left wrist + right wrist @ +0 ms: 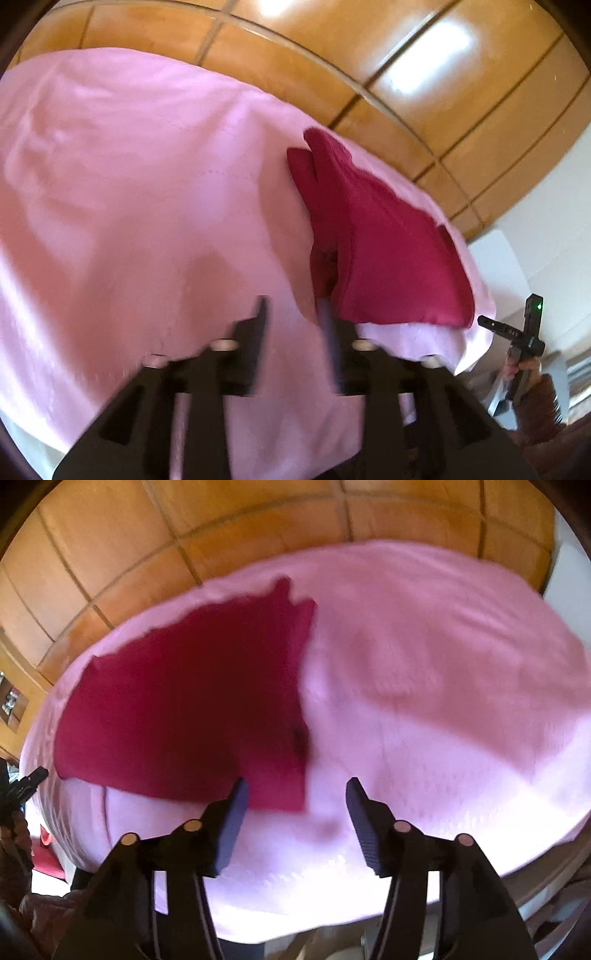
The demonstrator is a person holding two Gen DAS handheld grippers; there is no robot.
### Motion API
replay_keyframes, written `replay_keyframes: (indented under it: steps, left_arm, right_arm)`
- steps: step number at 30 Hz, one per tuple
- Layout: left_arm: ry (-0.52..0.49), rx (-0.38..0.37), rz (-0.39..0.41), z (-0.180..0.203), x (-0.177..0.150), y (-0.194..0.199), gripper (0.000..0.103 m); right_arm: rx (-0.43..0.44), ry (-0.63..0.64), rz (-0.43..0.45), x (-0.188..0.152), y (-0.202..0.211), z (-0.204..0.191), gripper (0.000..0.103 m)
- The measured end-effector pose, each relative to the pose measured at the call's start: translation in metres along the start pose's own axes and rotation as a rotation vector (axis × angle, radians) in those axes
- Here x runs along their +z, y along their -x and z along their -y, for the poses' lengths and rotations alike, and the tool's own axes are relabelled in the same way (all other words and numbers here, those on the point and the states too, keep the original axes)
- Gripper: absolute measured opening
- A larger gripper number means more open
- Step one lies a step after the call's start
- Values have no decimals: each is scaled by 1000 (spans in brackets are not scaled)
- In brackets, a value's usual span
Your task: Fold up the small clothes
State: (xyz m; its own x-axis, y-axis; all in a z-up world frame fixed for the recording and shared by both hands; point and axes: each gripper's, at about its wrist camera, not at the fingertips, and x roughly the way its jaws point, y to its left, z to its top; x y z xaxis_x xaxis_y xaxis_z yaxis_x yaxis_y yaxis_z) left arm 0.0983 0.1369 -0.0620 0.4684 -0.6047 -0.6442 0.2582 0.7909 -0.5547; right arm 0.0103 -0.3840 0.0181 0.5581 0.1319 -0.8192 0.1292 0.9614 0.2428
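Spread flat on the pink cloth [424, 657], near its far edge toward the wooden panelling [110, 546]: a dark red garment [177, 709], probably laid out so its hems can be reached for folding. Seemingly already doubled once, with a second layer showing along the inner edge; blurred, so not certain.

Hovering just off the garment's near corner: the right gripper [295, 794], jaws apart with nothing between them, likely lined up to pinch that corner.

Close to the garment's near hem, seen from the other side: the left gripper [295, 314], jaws partly apart, no fabric visibly pinched, though motion blur smears one finger [330, 332].
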Motion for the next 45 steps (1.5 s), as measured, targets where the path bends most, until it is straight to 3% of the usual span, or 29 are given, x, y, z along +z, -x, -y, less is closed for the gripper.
replay_keyframes:
  steps: [2,5,8,9,10,11,14,17,22,24,28,35,36,37,38,39,41,42,45]
  left_arm:
    - [5,-49,4,6,0,-1,53]
    - [-62,-49,-3,27,1,-11,54]
    - [-100,-33,-21,39,4,-34,53]
    - [-108,-38,-33,42,4,-40,45]
    - [-134,-37,-59,47,4,-48,15]
    - [-192,30,-80,56,2,-56,7]
    - [-251,78,-97,57,-7,-55,6]
    - [-181,53,-111,37,-15,-46,6]
    - [-112,54,-89,31,-8,-34,6]
    - [-77,20,-41,31,6,-25,10]
    - [-64,24,8,43,37,-27,50]
    - [-43,76,-29,58,89,-84,53]
    - [-18,76,-42,56,95,-95,52]
    - [-7,81,-45,56,99,-100,41]
    - [-5,93,-44,57,103,-105,18]
    - [-20,107,-42,59,104,-109,11]
    - [-54,190,-3,65,103,-108,7]
    - [-84,274,-2,68,99,-112,7]
    - [-72,375,-49,56,88,-131,7]
  right_arm:
    - [26,45,27,12,-4,-25,72]
    - [88,80,48,27,-18,-56,78]
    - [93,123,56,41,-41,-86,79]
    - [91,126,59,45,-46,-90,79]
    - [83,122,63,50,-54,-94,79]
    - [63,127,64,53,-59,-93,79]
    - [-52,120,5,48,-82,-73,79]
    - [11,75,32,35,-89,-44,79]
    - [-14,86,49,33,-86,-48,82]
    - [-17,81,46,34,-84,-48,84]
    - [-16,74,45,36,-74,-58,88]
    - [-10,79,114,57,-59,-72,90]
    - [-11,78,123,61,-58,-73,91]
    - [-13,76,129,66,-59,-74,91]
    - [-21,75,136,71,-61,-75,91]
    - [-29,75,141,76,-64,-75,91]
    - [-57,67,146,85,-73,-73,91]
    - [-74,59,140,87,-80,-71,91]
    - [-139,14,49,90,-120,-53,93]
